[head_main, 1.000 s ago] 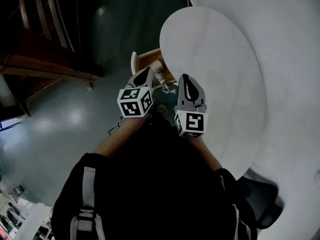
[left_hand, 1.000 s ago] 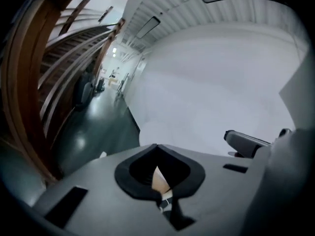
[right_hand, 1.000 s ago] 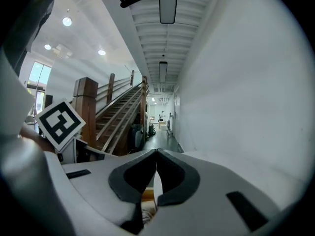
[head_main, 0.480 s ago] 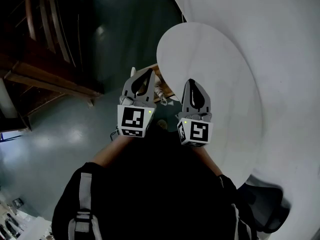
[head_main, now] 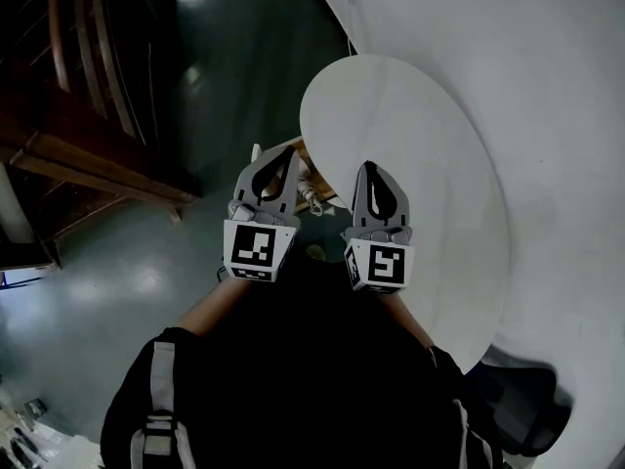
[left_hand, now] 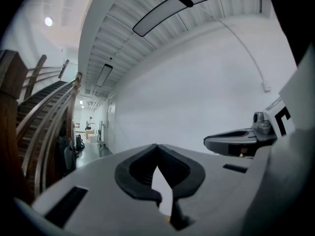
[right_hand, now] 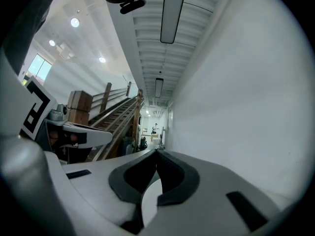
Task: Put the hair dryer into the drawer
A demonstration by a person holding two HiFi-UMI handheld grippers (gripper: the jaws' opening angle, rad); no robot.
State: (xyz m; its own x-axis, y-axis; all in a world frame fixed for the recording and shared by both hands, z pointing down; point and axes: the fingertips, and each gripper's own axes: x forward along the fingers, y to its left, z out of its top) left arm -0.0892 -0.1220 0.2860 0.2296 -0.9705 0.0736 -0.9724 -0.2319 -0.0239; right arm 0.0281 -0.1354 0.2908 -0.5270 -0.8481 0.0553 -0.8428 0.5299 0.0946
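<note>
In the head view my left gripper [head_main: 289,150] and right gripper [head_main: 369,167] are held side by side, pointing level, high above the floor. Both are shut with nothing between the jaws; the left gripper view [left_hand: 157,146] and right gripper view [right_hand: 157,152] show the tips meeting against a bare wall. Far below, between the two, lies an open wooden drawer [head_main: 280,150] with a pale corded thing [head_main: 311,188] beside it; I cannot tell whether that is the hair dryer. The grippers hide most of it.
A round white table [head_main: 420,174] stands to the right, under a white wall [head_main: 547,86]. A wooden staircase [head_main: 88,115] runs along the left above a dark glossy floor [head_main: 127,262]. A dark chair [head_main: 518,404] sits at the lower right. A person stands far down the corridor [right_hand: 155,128].
Both grippers have risen toward my head and look larger. The left one has rolled, so its marker cube now faces the camera squarely. Both stay shut.
</note>
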